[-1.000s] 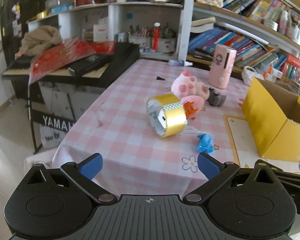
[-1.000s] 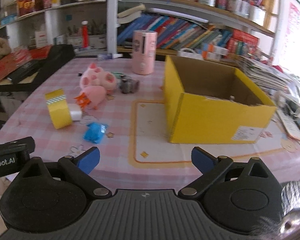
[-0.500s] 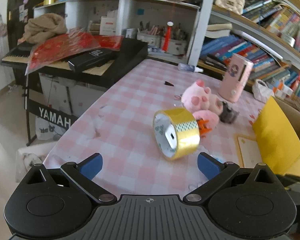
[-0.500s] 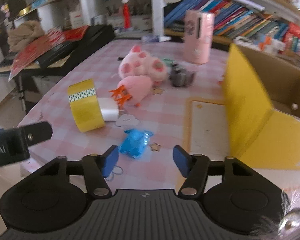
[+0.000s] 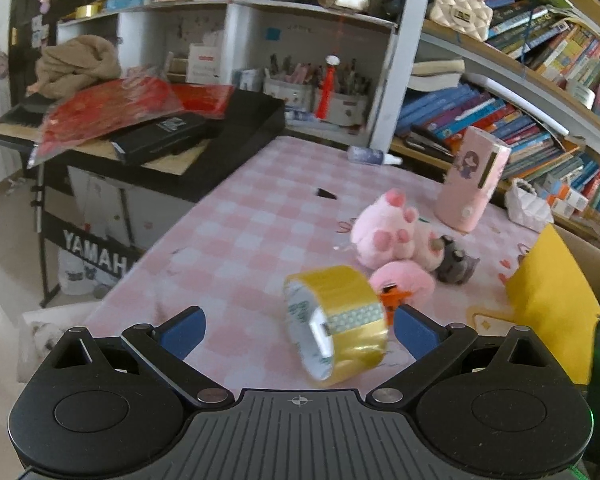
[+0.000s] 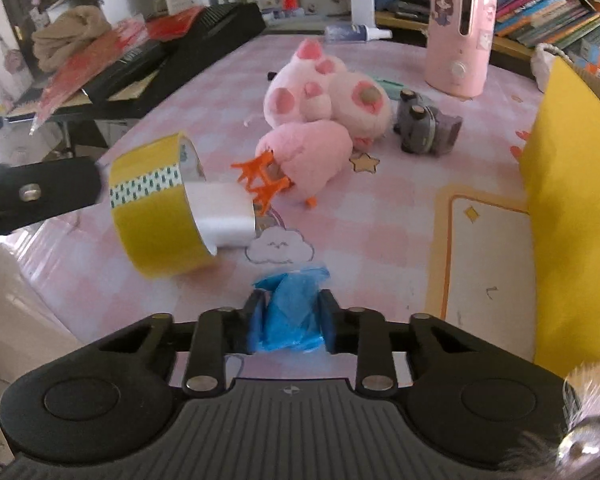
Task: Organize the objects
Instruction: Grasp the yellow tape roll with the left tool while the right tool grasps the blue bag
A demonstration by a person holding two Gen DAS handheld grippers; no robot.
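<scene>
right tool: fingers pressed in on a crumpled blue plastic packet, pinching it from both sides, low over the tabletop near its front edge
left tool: fingers spread wide, nothing between the pads; right pad sits just beside the tape roll
left tool, from right wrist view: black finger comes in from the left, its tip at the roll's outer side; cannot tell if touching
tape roll: gold/yellow, patterned strip across it, tipped on its rim, leaning; on pink checked tabletop, left of the blue packet
white block: sticks out of the roll's core toward the plush
pink plush: lying down, orange feet next to the white block
bigger pink plush: behind it, paw soles up, touching the smaller one
grey toy: just right of the plush pile
pink cylinder device: upright, far side of tabletop
yellow cardboard box: right side, open top, well apart from the tape roll
keyboard: black, off the tabletop's left, red wrap on it
</scene>
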